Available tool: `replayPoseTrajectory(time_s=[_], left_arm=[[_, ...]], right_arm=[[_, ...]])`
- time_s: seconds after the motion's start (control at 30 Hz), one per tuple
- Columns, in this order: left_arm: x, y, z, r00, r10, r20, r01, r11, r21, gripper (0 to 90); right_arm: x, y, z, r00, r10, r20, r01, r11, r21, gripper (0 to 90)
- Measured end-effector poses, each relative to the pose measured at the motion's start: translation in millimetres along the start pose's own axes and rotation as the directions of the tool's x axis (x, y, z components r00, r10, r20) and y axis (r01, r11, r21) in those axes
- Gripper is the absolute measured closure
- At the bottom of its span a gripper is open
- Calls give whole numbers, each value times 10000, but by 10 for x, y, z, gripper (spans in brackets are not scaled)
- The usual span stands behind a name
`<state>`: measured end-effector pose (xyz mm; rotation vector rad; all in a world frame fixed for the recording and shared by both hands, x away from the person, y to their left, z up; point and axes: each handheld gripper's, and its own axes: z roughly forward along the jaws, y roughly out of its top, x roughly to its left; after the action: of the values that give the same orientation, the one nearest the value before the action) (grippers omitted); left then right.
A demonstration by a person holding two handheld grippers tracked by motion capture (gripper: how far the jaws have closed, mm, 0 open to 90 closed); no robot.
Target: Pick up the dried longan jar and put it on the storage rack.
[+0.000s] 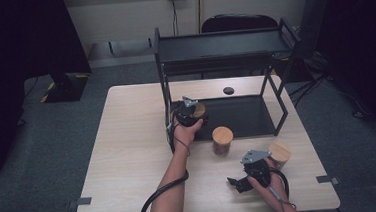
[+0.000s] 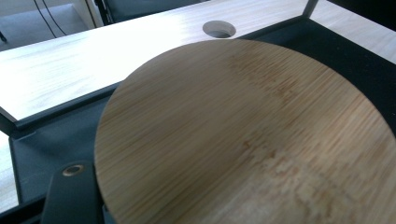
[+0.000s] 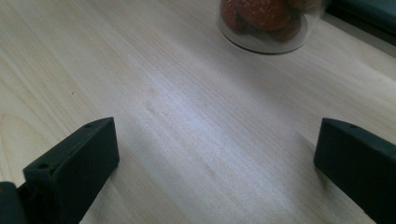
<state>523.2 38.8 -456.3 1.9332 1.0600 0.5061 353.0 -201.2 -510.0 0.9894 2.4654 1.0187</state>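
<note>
Three glass jars with round bamboo lids are in play. My left gripper [image 1: 192, 113] is shut on one jar [image 1: 199, 109] at the front left corner of the black rack's lower shelf [image 1: 247, 117]. In the left gripper view its lid [image 2: 247, 135] is very close, with one finger [image 2: 70, 189] against its left edge. A second jar [image 1: 223, 140] stands on the table just in front of the rack. The third jar [image 1: 280, 153] stands beside my right gripper [image 1: 237, 184], which is open and low over bare table. In the right gripper view [image 3: 215, 158] a jar [image 3: 268, 21] holding red pieces stands ahead.
The black two-tier rack [image 1: 222, 46] takes up the back middle of the wooden table [image 1: 129, 155]. A round cable hole [image 1: 228, 90] lies behind the lower shelf. A chair [image 1: 238, 22] stands beyond the table. Cables trail from both grippers toward the front edge.
</note>
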Motion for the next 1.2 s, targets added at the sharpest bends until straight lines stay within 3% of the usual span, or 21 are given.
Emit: replayPoseTrajectory(time_s=[0.8,1.2], left_arm=[[106,-9,280,9990,-317,-309,321,9994,120,258],[96,-2,362,9983,12,-583,-8,10000,56,258]], right_arm=[[-2,2,3,10000,-19,-19,19,10000,-6,0],[-2,2,3,10000,-8,-19,8,10000,-8,0]])
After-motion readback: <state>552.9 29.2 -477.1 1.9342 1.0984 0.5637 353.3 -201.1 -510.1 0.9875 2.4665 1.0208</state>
